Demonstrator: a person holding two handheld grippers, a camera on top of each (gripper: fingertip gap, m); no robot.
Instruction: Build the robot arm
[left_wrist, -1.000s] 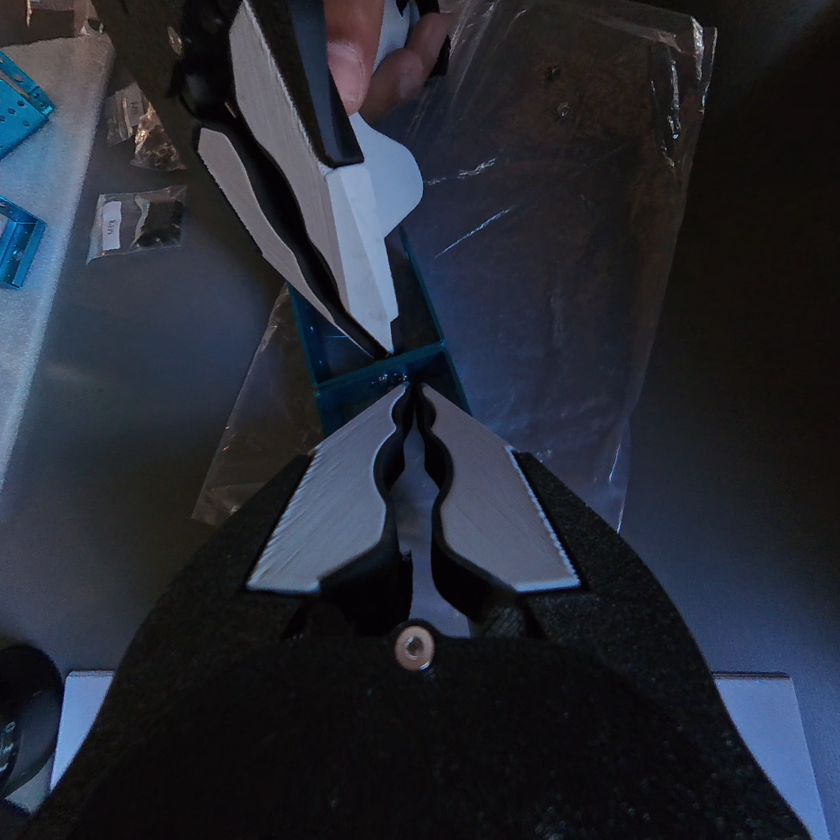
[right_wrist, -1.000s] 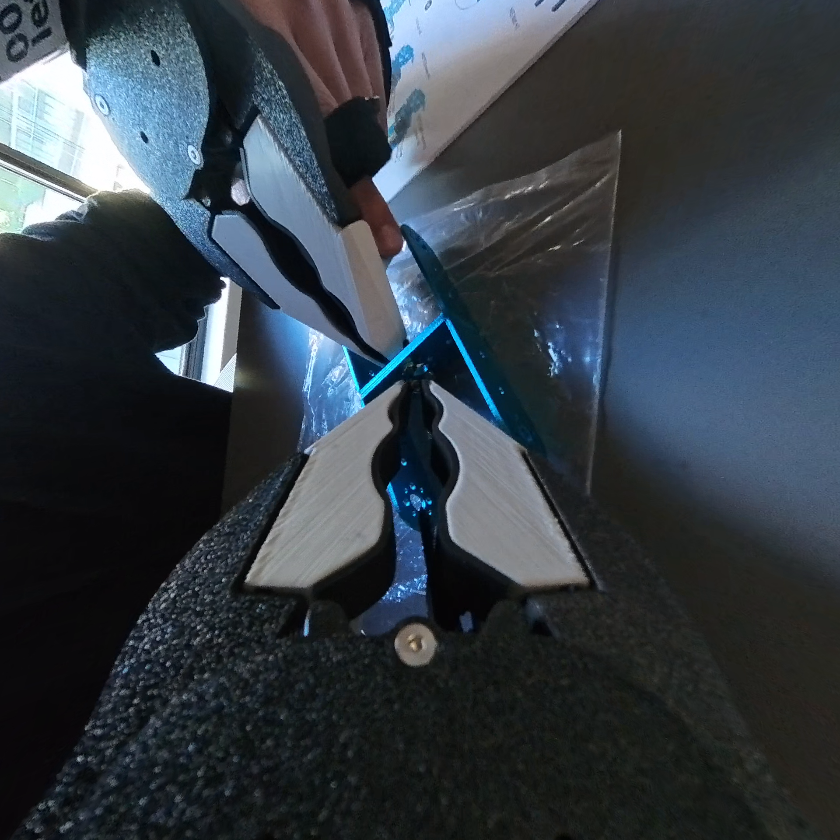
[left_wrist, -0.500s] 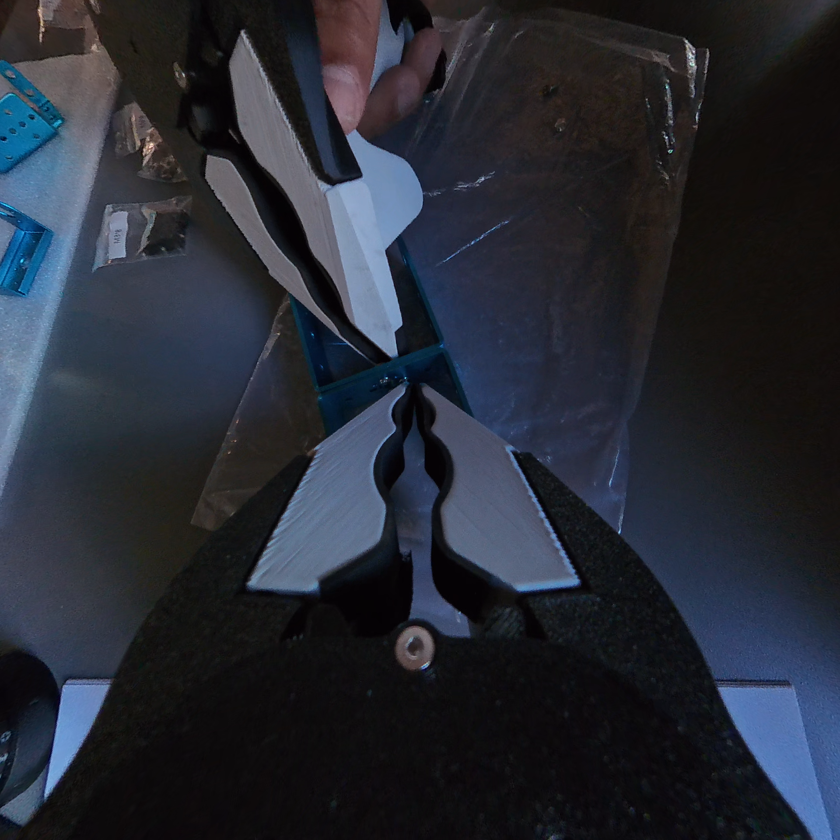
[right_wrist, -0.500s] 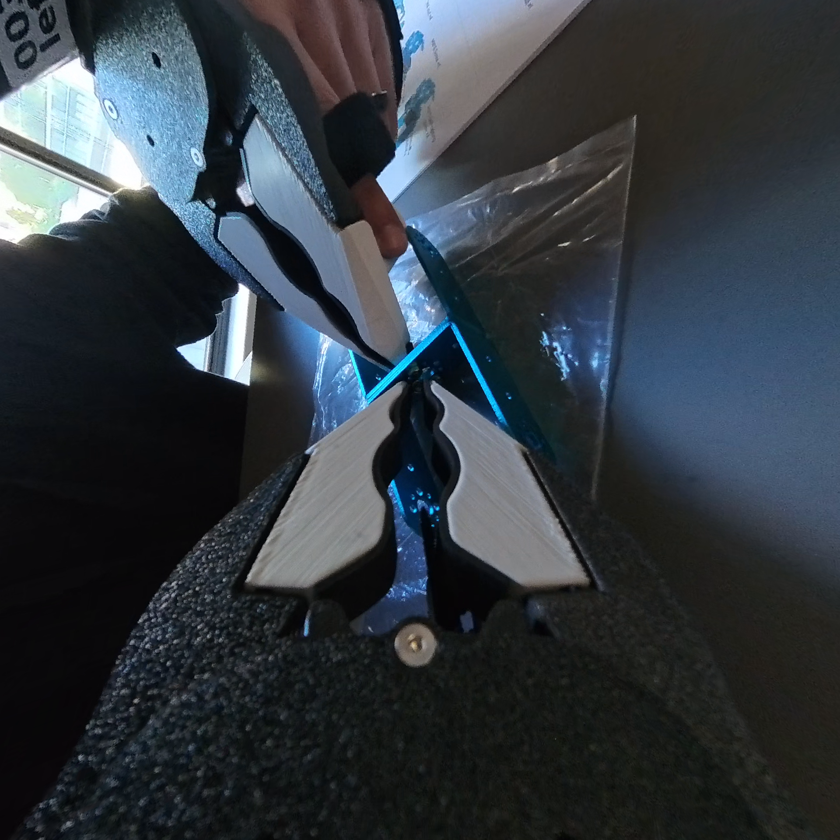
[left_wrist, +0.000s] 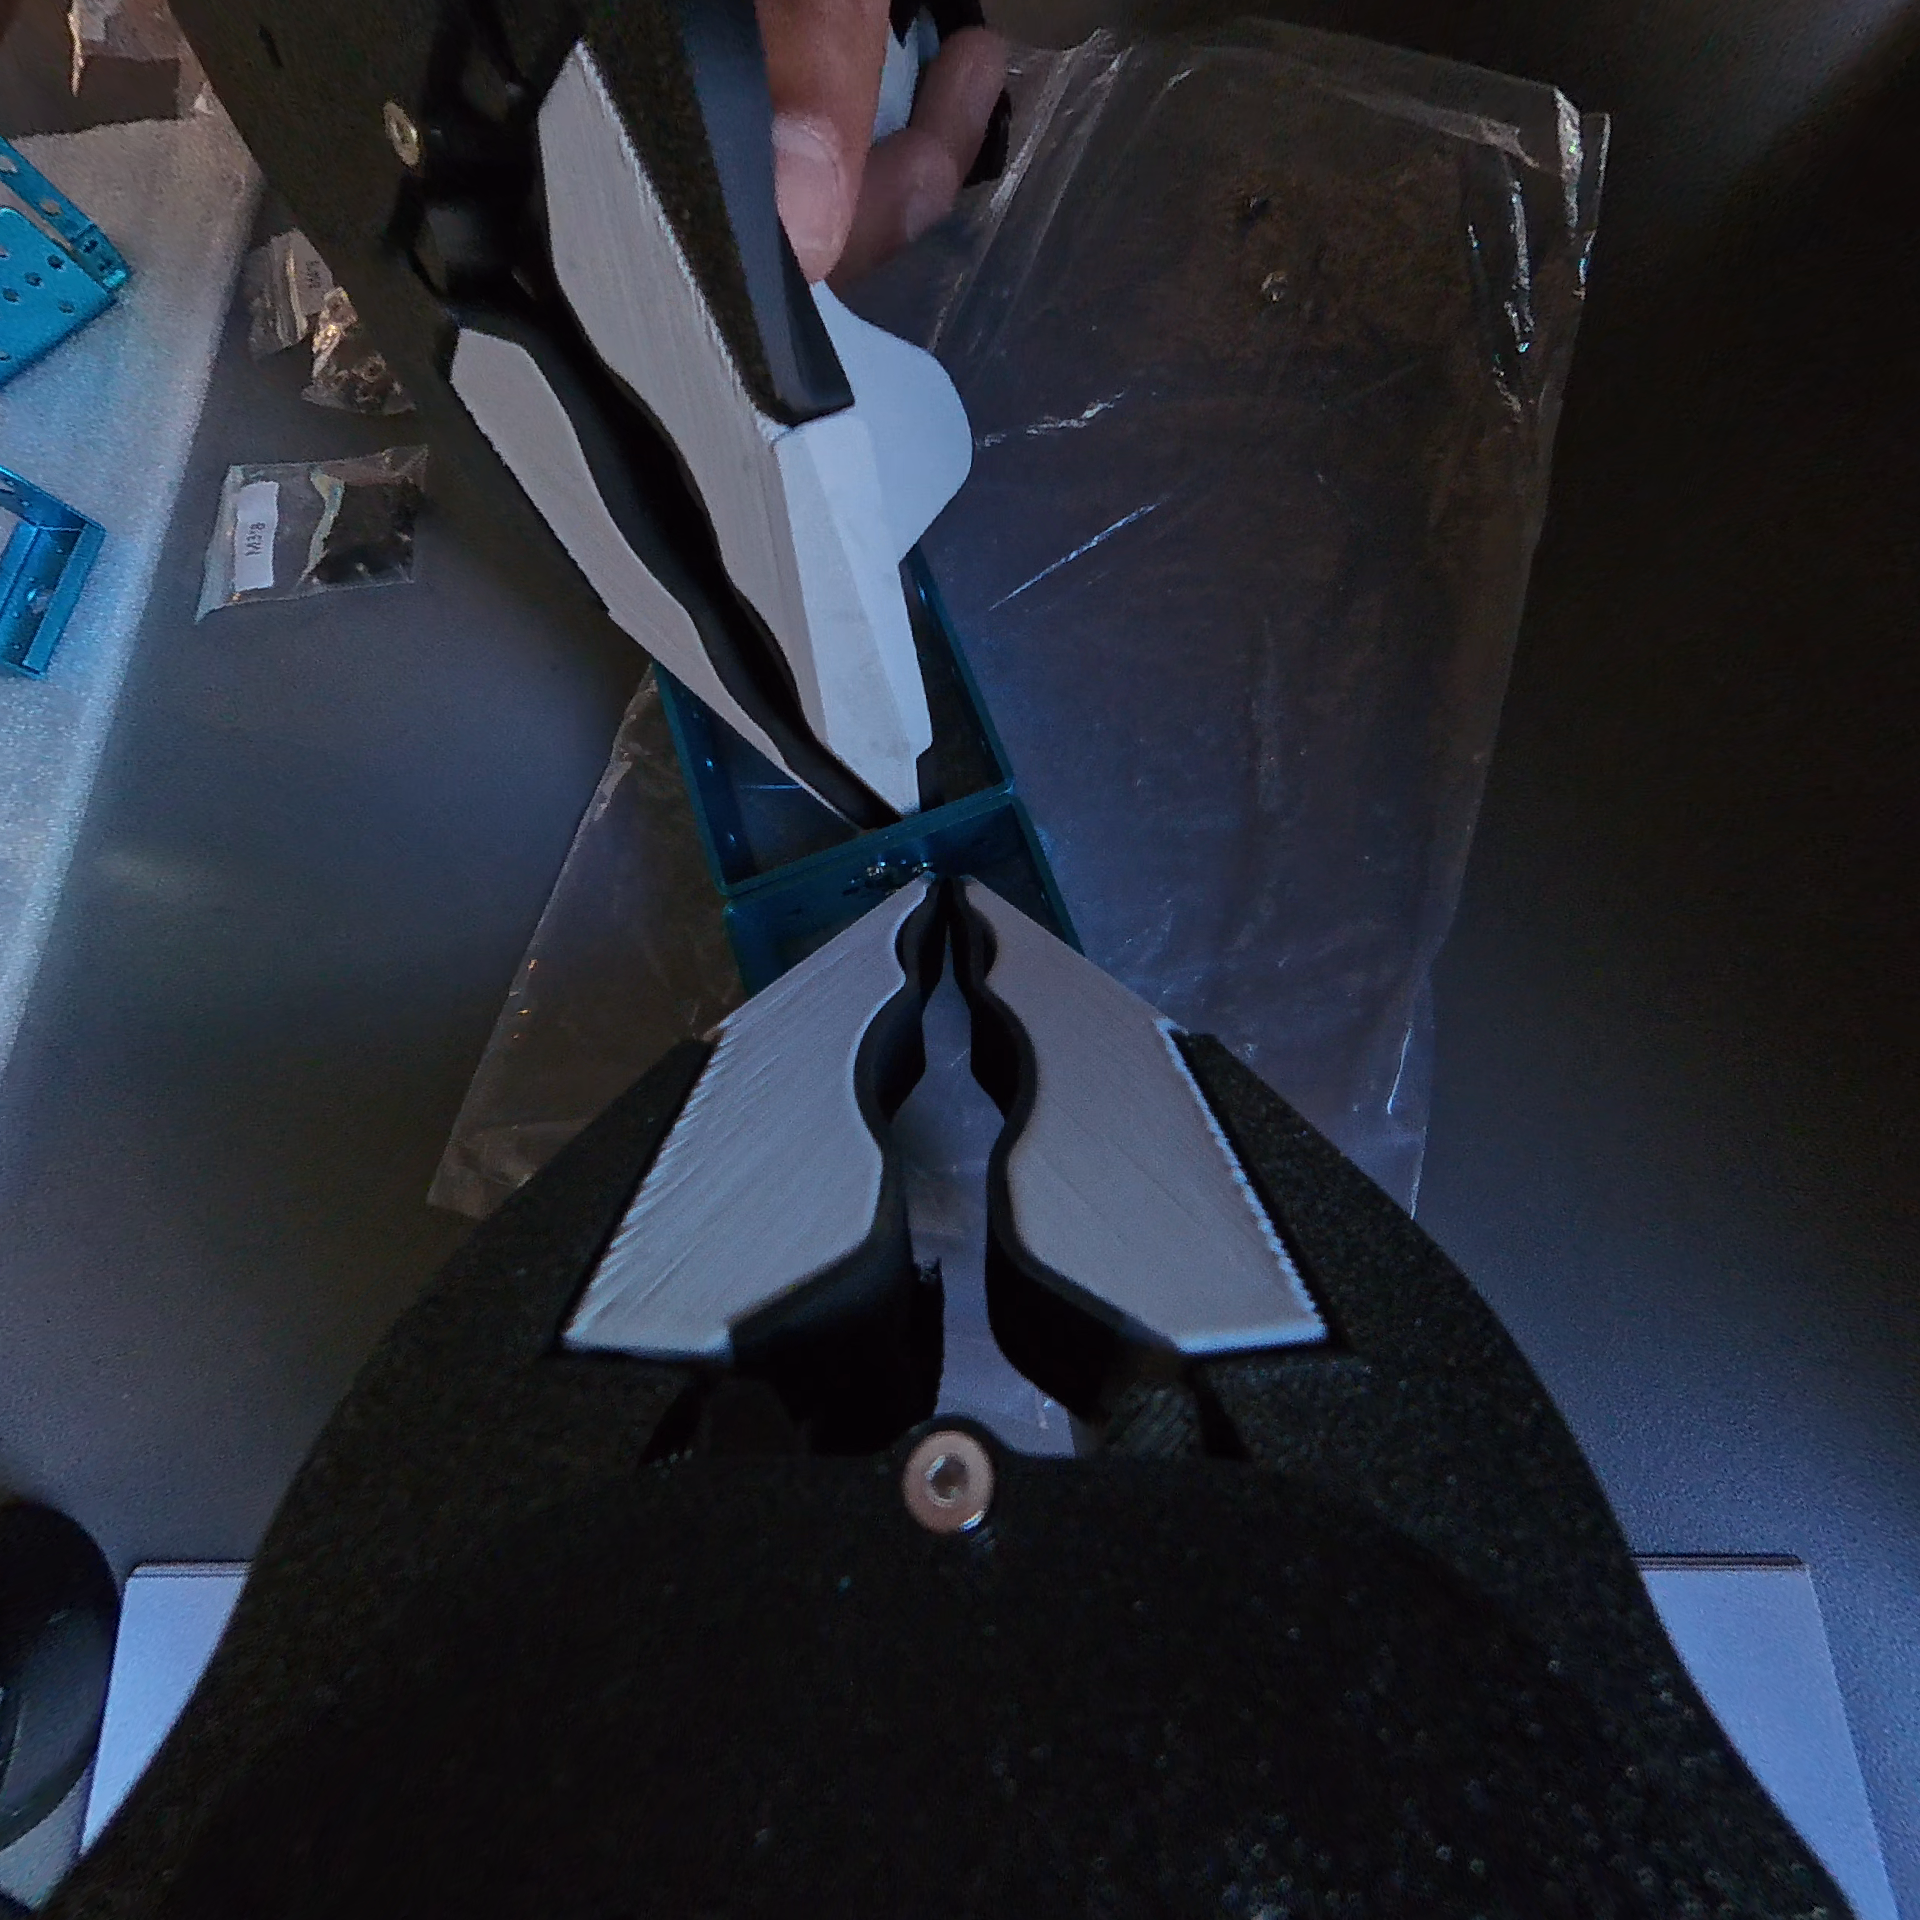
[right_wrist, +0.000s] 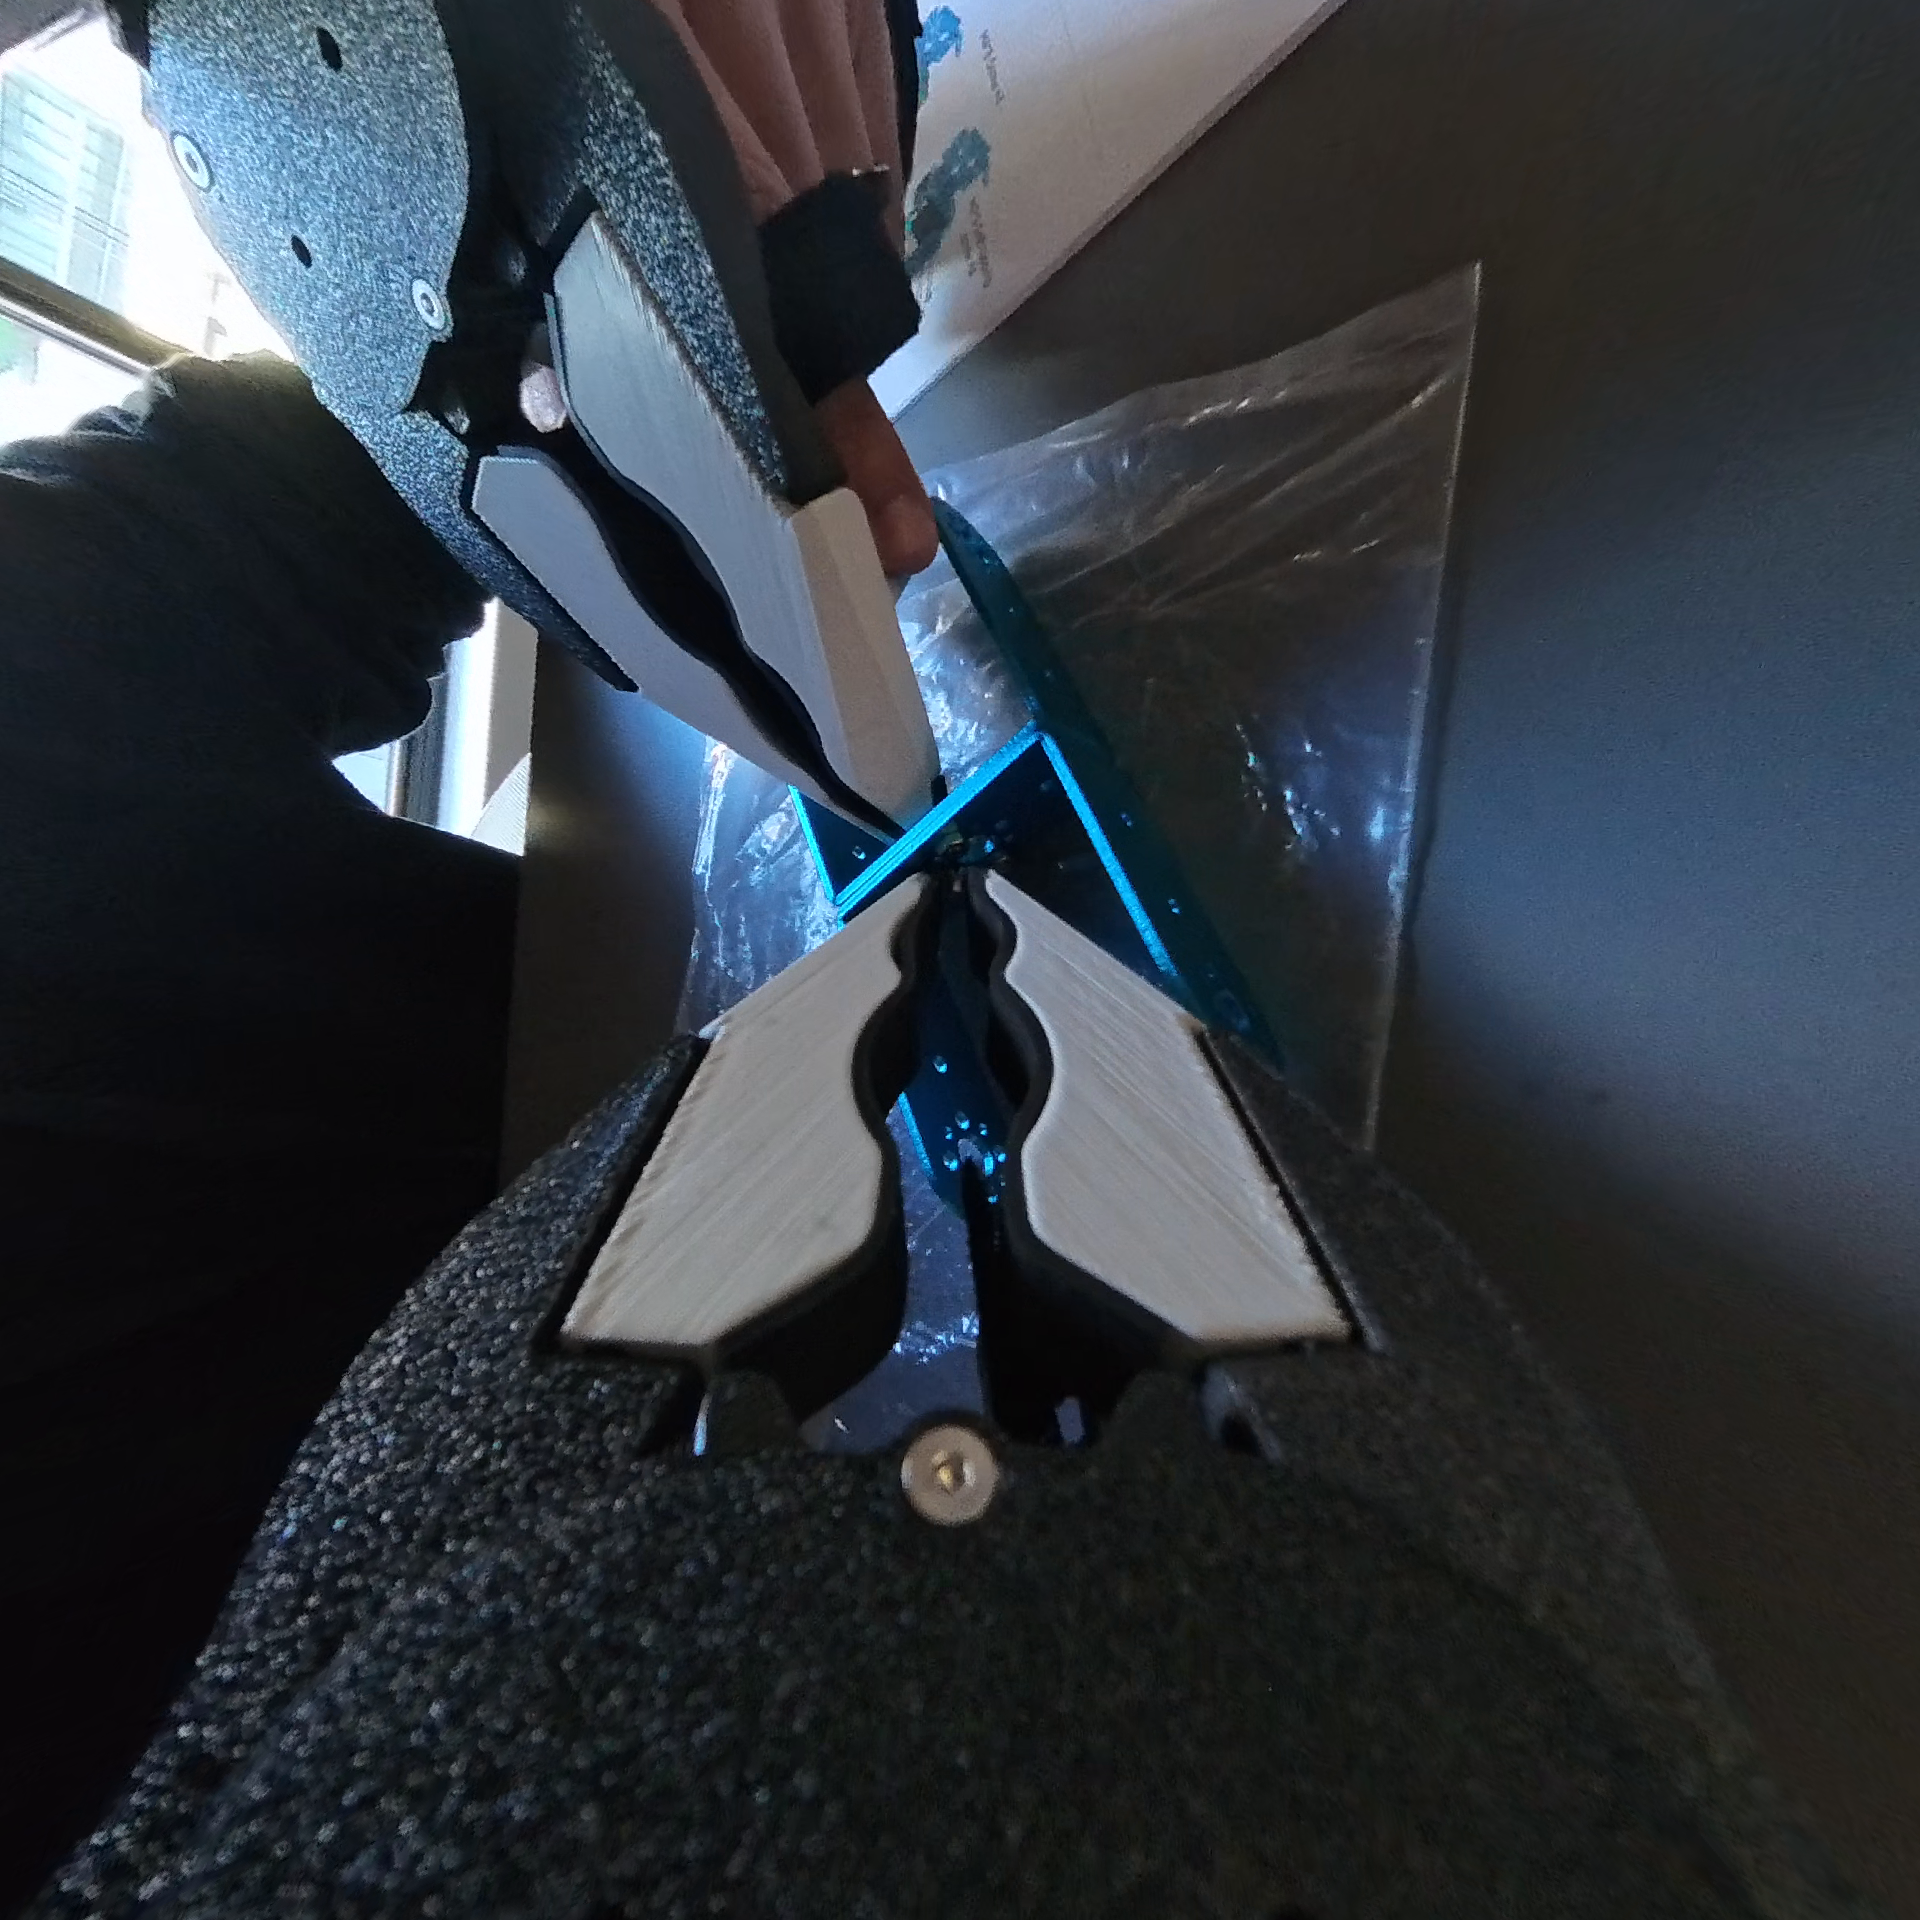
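A blue metal U-shaped bracket is held over a clear plastic bag. My left gripper is shut, its tips at the top edge of the bracket's end wall, pinching a small dark screw. My right gripper comes in from the upper left with a hand on it and reaches inside the bracket. In the right wrist view my right gripper is shut with a bracket wall running between its fingers. The left gripper meets it at the same edge.
Small bags of hardware and blue metal parts on a white foam sheet lie at the left. A white sheet and a black round object are near the bottom. A dark sleeve and a window fill the right wrist view's left. Left and right tips are no more than a few centimetres apart.
Both grippers and the bracket have shifted and tilted slightly together over the bag. Both grippers stay shut and their tips stay at the same bracket edge.
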